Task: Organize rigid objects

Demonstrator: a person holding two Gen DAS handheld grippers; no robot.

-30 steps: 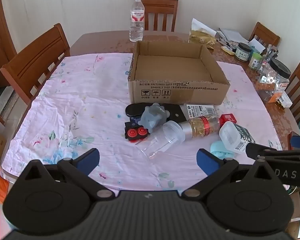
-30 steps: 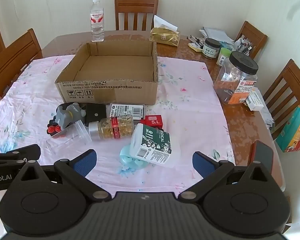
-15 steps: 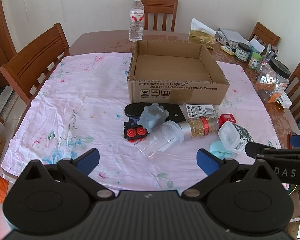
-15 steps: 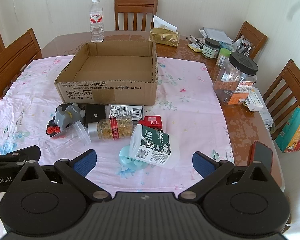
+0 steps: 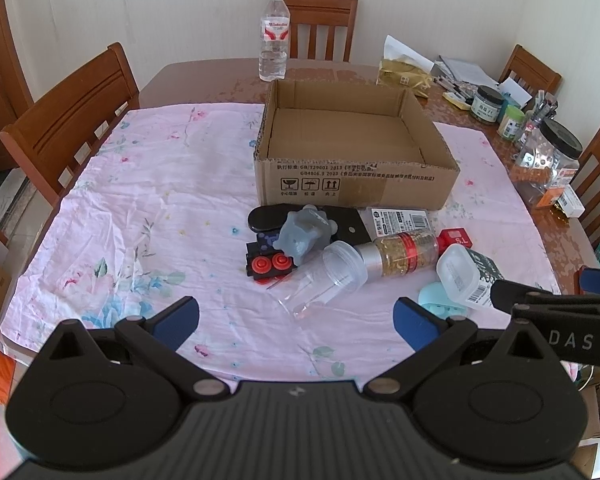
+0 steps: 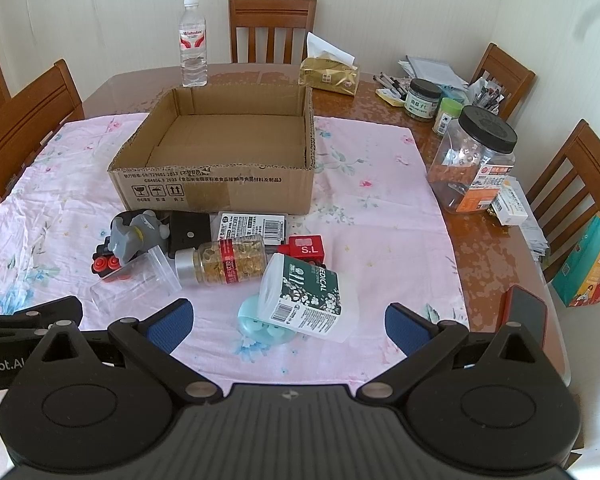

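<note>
Box (image 6: 220,184), open cardboard, nothing visible inside, sits mid-table on the pink cloth (image 5: 148,200). Just in front of it a pile: grey toy (image 5: 306,234) on a black flat thing (image 5: 268,218), black block with red knobs (image 5: 269,266), clear cup (image 5: 328,280) on its side, capsule bottle (image 6: 228,262) lying flat, label-up pack (image 6: 254,226) touching the box front, red cube (image 6: 308,246), white tub (image 6: 304,300) tilted on a teal dish (image 6: 256,326). Left tongs (image 5: 296,320) wide apart, holding nothing, hovering low over the cloth's near edge before the cup. Right tongs (image 6: 288,322) wide apart too, holding nothing, tub and dish between the fingers. Water bottle (image 6: 193,44) upright behind the box. Big jar (image 6: 474,160) and small jars on the bare table (image 6: 492,248) at right; phone (image 6: 526,316) near the table's edge. Chairs around.
</note>
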